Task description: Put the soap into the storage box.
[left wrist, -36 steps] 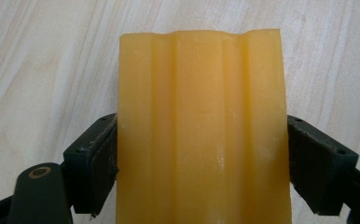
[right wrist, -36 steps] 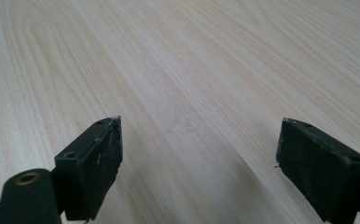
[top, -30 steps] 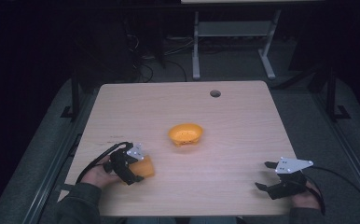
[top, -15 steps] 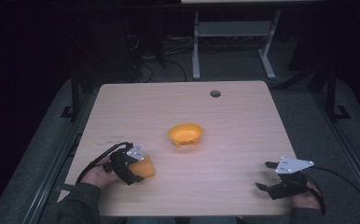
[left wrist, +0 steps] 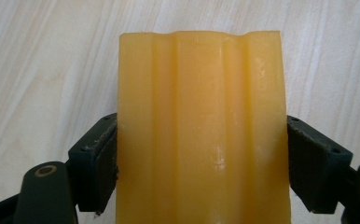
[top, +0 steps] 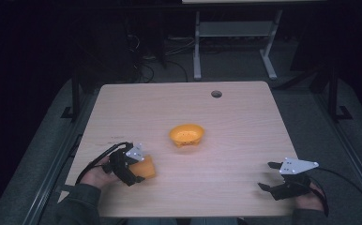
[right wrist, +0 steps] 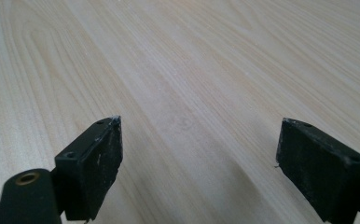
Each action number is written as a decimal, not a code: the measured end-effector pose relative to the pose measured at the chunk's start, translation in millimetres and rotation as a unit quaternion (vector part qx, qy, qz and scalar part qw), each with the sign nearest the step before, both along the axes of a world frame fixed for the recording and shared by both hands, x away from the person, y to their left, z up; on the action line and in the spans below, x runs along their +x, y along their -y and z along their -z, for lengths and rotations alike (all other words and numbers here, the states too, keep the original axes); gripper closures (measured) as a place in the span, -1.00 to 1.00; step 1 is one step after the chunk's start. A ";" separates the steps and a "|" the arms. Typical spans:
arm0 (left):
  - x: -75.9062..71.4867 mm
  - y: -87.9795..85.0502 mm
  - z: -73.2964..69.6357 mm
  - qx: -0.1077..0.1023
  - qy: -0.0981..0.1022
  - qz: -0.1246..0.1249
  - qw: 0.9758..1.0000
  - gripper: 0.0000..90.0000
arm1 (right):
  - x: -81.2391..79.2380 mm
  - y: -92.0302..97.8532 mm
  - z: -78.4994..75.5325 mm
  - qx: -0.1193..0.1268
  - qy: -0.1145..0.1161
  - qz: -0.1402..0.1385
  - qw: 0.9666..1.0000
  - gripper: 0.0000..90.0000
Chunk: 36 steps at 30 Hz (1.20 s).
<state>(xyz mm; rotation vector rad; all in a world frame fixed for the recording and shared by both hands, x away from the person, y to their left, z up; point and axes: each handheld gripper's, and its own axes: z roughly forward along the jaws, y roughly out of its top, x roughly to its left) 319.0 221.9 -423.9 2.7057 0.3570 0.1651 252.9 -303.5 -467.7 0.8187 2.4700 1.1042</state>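
the left hand-held gripper (top: 139, 169) sits low at the near left part of the table (top: 245, 112), and its jaws are clamped on a yellow-orange ridged piece (top: 146, 168). in the left gripper view that piece (left wrist: 201, 126) stands up between the 2 black jaws, each pad pressed flat against one of its long sides, with its fluted face turned to the camera and the pale wood behind it. gripping it across the narrow width looks like the sensible choice: the sides are straight, so the pads get a square bite and the ridges are left free. i can't tell whether its lower end rests on the table or hangs just above it.

ahead of that gripper and off to its right, well apart, an orange bowl (top: 186, 135) rests near the middle of the table, open side up. my guess is the held piece is meant for it, since nothing else lies nearby.

the right hand-held gripper (top: 275, 176) waits at the near right corner, well apart from both things. its jaws stand wide with nothing between them; in the right gripper view they frame bare wood grain. parked there it keeps clear of the path from the left hand to the bowl.
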 end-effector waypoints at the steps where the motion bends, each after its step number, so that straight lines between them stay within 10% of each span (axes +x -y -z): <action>1: -0.6 1.0 -0.8 -0.004 0.002 0.000 1.000 -0.54 | 0.1 0.2 -0.1 -0.001 0.002 -0.001 1.000 -0.69; 36: 21.2 6.9 -32.0 -0.015 -0.007 0.018 1.000 -0.53 | -1.0 3.9 0.5 0.015 0.002 0.005 1.000 -0.69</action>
